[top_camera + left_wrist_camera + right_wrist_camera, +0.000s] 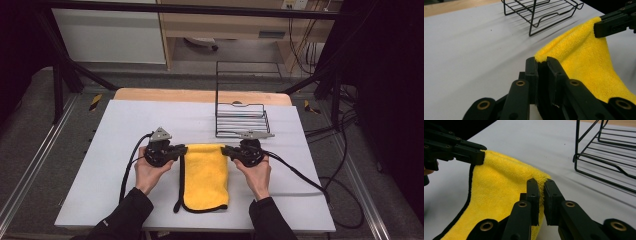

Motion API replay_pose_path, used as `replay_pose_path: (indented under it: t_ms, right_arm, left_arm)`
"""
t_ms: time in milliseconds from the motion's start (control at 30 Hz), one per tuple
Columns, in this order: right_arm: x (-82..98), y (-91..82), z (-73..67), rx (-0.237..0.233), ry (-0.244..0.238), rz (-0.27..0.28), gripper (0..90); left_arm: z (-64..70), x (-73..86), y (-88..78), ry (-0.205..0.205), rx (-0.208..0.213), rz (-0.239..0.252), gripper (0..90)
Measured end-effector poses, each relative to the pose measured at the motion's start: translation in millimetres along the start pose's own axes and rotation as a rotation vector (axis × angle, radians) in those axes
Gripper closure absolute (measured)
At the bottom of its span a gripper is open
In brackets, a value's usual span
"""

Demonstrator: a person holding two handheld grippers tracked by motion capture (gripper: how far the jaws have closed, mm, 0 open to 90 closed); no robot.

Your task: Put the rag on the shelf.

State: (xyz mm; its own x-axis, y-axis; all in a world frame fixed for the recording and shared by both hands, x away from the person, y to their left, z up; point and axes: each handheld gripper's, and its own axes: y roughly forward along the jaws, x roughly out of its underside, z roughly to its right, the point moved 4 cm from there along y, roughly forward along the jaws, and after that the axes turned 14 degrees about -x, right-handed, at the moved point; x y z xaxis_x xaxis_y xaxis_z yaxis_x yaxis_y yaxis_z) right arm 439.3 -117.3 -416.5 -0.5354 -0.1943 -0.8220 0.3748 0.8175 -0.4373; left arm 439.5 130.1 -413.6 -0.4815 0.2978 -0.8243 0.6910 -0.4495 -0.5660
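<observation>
A folded yellow towel (pixel 206 180) with a black hem lies in the middle of the white table (pixel 125 130). Its far edge is lifted a little between the two grippers. My left gripper (pixel 183 150) is shut on the towel's far left corner, and in the left gripper view the jaws pinch yellow cloth (pixel 584 57) at their tips (pixel 541 60). My right gripper (pixel 224 150) is shut on the far right corner, which the right gripper view shows clamped (pixel 541 183) at the towel (pixel 499 187) edge. Each gripper view also shows the other gripper (pixel 614 23) (pixel 461 150) holding its corner.
A black wire rack (pixel 242 120) stands just beyond the right gripper, close to the towel's far edge, and appears in both gripper views (pixel 541 10) (pixel 606 152). A cable (pixel 300 177) trails right across the table. A wooden strip (pixel 200 95) runs along the far edge.
</observation>
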Motion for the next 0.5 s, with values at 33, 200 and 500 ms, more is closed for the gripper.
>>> replay_pose_path:
  t_ms: [33,200,500]
  right_arm:
    - [-1.0,-2.0,-1.4,0.001,-0.006,0.004,84.0]
    - [-7.1,-11.9,-9.8,0.002,-0.036,0.029,84.0]
    - [-21.2,-30.6,-22.2,0.014,-0.082,0.089,84.1]
  left_arm:
    - [0.9,-1.3,-1.7,0.005,-0.003,0.007,79.8]
    - [5.0,-8.0,-10.3,0.012,-0.007,0.046,79.8]
    - [13.4,-25.3,-30.6,0.014,-0.001,0.118,79.8]
